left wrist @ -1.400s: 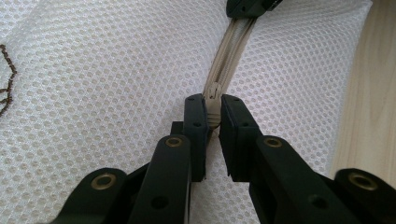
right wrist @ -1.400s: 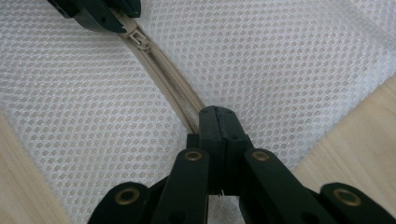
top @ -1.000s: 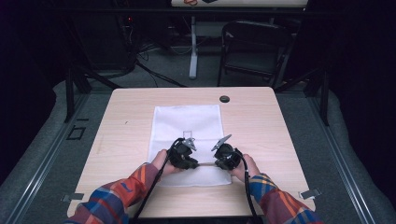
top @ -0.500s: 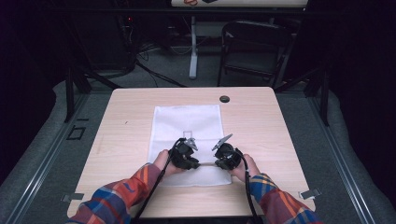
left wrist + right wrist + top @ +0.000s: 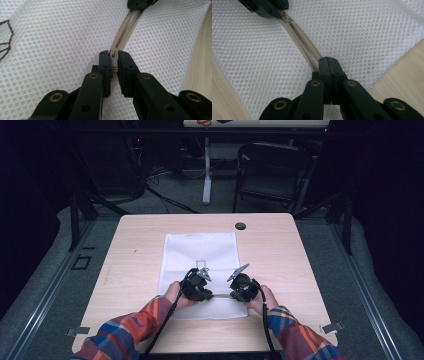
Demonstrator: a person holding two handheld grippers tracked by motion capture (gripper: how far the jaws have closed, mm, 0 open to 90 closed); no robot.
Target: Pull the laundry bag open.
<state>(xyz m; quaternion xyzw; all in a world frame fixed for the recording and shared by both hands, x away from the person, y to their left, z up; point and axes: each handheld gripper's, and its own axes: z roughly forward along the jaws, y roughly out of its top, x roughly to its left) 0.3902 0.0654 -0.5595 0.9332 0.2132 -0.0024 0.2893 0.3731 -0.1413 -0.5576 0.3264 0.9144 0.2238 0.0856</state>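
Beige zipper (image 5: 126, 28) of the white mesh bag (image 5: 200, 252) runs along the counter's (image 5: 135, 245) near edge; left hand-held gripper (image 5: 114, 60) pinches its slider, right hand-held gripper (image 5: 327, 65) clamps the tape end.

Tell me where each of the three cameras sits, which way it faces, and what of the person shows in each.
High view: fixed above the person's side, looking forward and down on the table; both sleeves, hands and grippers enter from below, over the white mesh bag.
Left gripper view: rides the left gripper, looking along its jaws, which pinch the zipper slider.
Right gripper view: rides the right gripper, jaws clamped on the zipper tape.
Shared: both gripper views show the beige zipper, with the other gripper at its far end.
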